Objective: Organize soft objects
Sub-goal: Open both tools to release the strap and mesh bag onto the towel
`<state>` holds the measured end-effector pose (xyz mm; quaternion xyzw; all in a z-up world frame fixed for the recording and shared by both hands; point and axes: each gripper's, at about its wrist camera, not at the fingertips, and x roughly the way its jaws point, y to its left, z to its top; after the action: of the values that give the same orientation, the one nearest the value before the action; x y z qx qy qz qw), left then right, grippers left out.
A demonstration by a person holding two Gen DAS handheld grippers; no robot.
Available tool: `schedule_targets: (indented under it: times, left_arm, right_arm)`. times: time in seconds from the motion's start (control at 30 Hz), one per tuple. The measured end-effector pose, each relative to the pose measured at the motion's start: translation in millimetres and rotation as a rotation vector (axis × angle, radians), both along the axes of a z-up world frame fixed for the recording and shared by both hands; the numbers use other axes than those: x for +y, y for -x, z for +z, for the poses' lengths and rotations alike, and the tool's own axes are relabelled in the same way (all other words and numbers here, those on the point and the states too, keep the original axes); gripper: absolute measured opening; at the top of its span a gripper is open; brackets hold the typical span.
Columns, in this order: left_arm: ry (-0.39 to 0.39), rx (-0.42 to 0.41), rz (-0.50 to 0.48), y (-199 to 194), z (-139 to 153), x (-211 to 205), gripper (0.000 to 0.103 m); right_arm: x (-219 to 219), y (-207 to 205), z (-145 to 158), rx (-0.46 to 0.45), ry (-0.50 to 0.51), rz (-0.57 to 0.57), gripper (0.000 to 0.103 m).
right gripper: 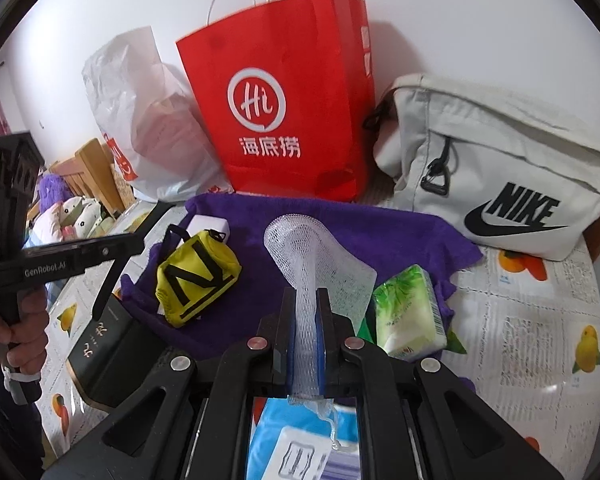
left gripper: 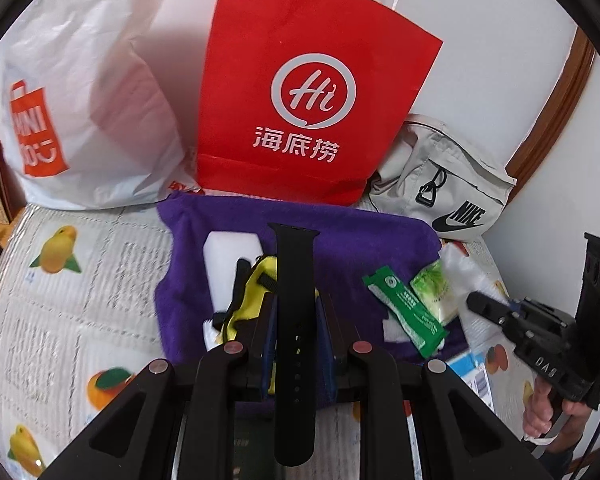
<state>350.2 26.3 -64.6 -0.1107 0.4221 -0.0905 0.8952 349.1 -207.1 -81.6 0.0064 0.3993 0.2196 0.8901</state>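
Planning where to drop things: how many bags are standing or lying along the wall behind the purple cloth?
3. A white plastic shopping bag on the left, the red paper bag in the middle, and the grey Nike pouch on the right. More could be hidden behind them.

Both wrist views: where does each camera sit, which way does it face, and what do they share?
Left wrist: on the left gripper, angled down at the purple towel; it clamps a black watch strap; right gripper and hand at right.
Right wrist: on the right gripper, clamping white mesh; left hand at left.
Shared: red bag, Nike pouch, yellow pouch.
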Motion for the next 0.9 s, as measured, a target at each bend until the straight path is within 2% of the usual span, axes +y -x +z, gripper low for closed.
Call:
schedule_targets:
  times: [0.37, 0.73, 0.83, 0.87, 0.9]
  left_arm:
    - [0.03, 0.043, 0.0, -39, -21, -10, 0.019]
    - [0.025, 0.075, -0.013, -58, -36, -16, 0.019]
    - [0.023, 0.069, -0.01, -58, -37, -15, 0.019]
    - [0.012, 0.066, -0.005, -57, -37, -15, 0.019]
    - [0.003, 0.064, -0.002, -56, -37, -14, 0.019]
  right_arm:
    - [14, -30, -32, 0.086, 0.015, 0.045, 0.01]
    - [24, -45, -49, 0.147, 0.04, 0.046, 0.013]
    - [25, -44, -50, 0.144, 0.045, 0.044, 0.035]
    - [24, -43, -49, 0.14, 0.045, 0.042, 0.05]
    - [24, -42, -48, 0.136, 0.047, 0.039, 0.06]
